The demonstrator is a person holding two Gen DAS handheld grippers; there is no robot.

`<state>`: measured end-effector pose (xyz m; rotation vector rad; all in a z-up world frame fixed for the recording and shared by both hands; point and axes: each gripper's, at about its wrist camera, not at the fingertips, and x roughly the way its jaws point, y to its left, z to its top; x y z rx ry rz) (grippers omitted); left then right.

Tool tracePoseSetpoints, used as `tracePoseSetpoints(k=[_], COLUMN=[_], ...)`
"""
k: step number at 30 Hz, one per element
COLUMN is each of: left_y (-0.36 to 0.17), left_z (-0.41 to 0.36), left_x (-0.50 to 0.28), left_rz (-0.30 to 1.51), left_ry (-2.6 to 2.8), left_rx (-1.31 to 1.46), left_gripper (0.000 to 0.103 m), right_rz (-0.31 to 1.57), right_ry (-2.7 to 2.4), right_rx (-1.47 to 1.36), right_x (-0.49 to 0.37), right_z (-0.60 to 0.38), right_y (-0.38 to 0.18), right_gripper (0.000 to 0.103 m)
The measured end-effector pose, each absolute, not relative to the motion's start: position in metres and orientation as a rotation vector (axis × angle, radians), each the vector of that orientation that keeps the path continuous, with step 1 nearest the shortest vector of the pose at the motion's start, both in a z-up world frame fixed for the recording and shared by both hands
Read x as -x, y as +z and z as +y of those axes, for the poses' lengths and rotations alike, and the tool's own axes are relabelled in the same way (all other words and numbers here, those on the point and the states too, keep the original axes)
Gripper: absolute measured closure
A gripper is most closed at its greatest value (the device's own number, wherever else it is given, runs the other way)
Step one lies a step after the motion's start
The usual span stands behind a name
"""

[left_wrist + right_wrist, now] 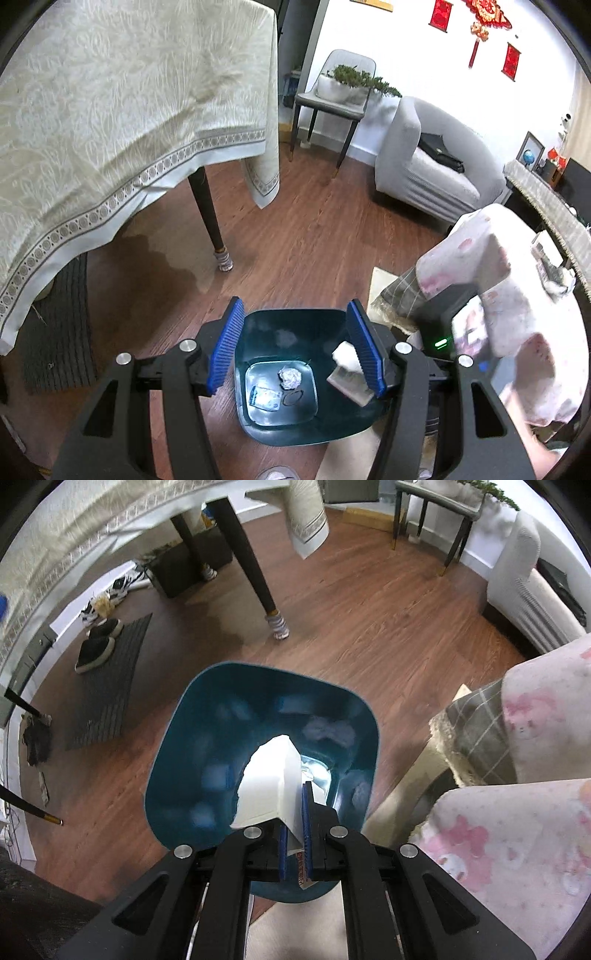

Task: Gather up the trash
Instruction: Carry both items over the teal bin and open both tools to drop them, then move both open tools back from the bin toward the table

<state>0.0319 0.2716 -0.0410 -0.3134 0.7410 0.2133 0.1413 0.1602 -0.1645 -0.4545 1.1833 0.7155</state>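
A dark teal bin (280, 321) stands on the wood floor, seen from above in both views. On its bottom lie a crumpled silvery ball (290, 377) and a clear wrapper (264, 398). My left gripper (295, 306) hangs open over the bin, its blue pads wide apart with nothing between them. My right gripper (297, 812) is shut on a white torn carton (266, 786), held over the bin's (192, 738) mouth. In the left wrist view the carton (345, 373) shows just behind my right-hand pad.
A table under a cream cloth (110, 110) stands to the left, with its dark leg (210, 214) near the bin. A ribbed mat (107, 686) with black shoes (96, 646) lies left. A grey sofa (417, 158) and chair (332, 99) stand behind. A pink patterned sleeve (517, 295) fills the right.
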Motion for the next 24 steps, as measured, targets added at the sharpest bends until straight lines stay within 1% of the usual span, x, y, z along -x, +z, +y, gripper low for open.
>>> tracePoseSetpoints(k=[7, 9, 10, 11, 12, 14, 18, 24], left_y=[-0.016, -0.010, -0.007, -0.003, -0.002, 0.002, 0.008, 0.015], left_z=[0.260, 0.259, 0.258, 0.257, 0.256, 0.255, 0.256, 0.256], left_x=[-0.028, -0.026, -0.025, -0.024, -0.024, -0.023, -0.022, -0.021], left_rz=[0.702, 0.689, 0.683, 0.675, 0.670, 0.662, 0.651, 0.633], left_ry=[0.221, 0.212, 0.207, 0.202, 0.201, 0.202, 0.204, 0.204], left_rx=[0.254, 0.248, 0.251, 0.251, 0.250, 0.248, 0.255, 0.266], left_gripper=[0.042, 0.042, 0.041, 0.040, 0.040, 0.038, 0.037, 0.036], right_rz=[1.216, 1.223, 1.231, 1.241, 1.255, 1.252, 1.224, 1.124], right_ry=[0.710, 0.697, 0.696, 0.696, 0.699, 0.709, 0.733, 0.761], right_rx=[0.489, 0.501, 0.496, 0.486, 0.475, 0.474, 0.448, 0.392], right_x=[-0.143, -0.143, -0.145, -0.146, -0.146, -0.144, -0.142, -0.141], right_z=[0.165, 0.166, 0.165, 0.164, 0.164, 0.165, 0.165, 0.159], right_y=[-0.192, -0.200, -0.203, -0.206, -0.209, -0.209, -0.196, -0.147], right_gripper=[0.095, 0.089, 0.076, 0.059, 0.050, 0.049, 0.049, 0.049])
